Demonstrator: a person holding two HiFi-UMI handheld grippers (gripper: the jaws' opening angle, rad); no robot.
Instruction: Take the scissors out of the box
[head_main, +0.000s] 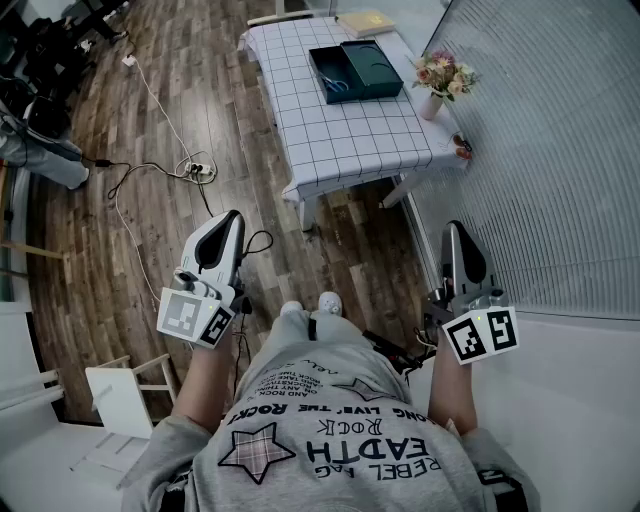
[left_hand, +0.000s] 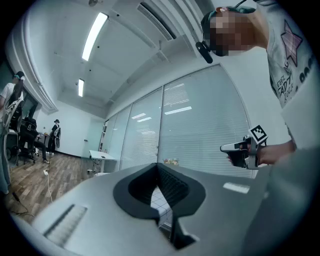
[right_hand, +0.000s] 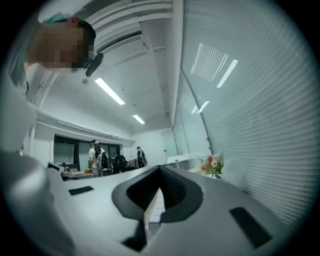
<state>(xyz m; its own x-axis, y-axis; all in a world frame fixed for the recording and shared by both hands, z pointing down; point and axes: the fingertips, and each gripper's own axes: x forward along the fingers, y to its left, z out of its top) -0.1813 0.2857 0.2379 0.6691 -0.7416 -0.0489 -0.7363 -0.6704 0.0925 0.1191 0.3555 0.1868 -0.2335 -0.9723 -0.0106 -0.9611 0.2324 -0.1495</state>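
A dark open box (head_main: 372, 66) lies on the far table with the checked cloth (head_main: 340, 140). In its left half I see a pale blue shape, probably the scissors (head_main: 336, 87). Both grippers are held level at hip height, well short of the table. My left gripper (head_main: 230, 222) (left_hand: 160, 168) has its jaws together with nothing between them. My right gripper (head_main: 454, 232) (right_hand: 160, 170) is likewise shut and empty; it also shows in the left gripper view as the right gripper (left_hand: 229, 148) held out in a hand.
A vase of flowers (head_main: 441, 78) stands beside the box, and a flat yellowish item (head_main: 366, 22) lies at the table's far end. A power strip with cables (head_main: 200, 170) lies on the wood floor. A white stool (head_main: 120, 395) stands at my left; a blind-covered glass wall (head_main: 540, 150) runs along the right.
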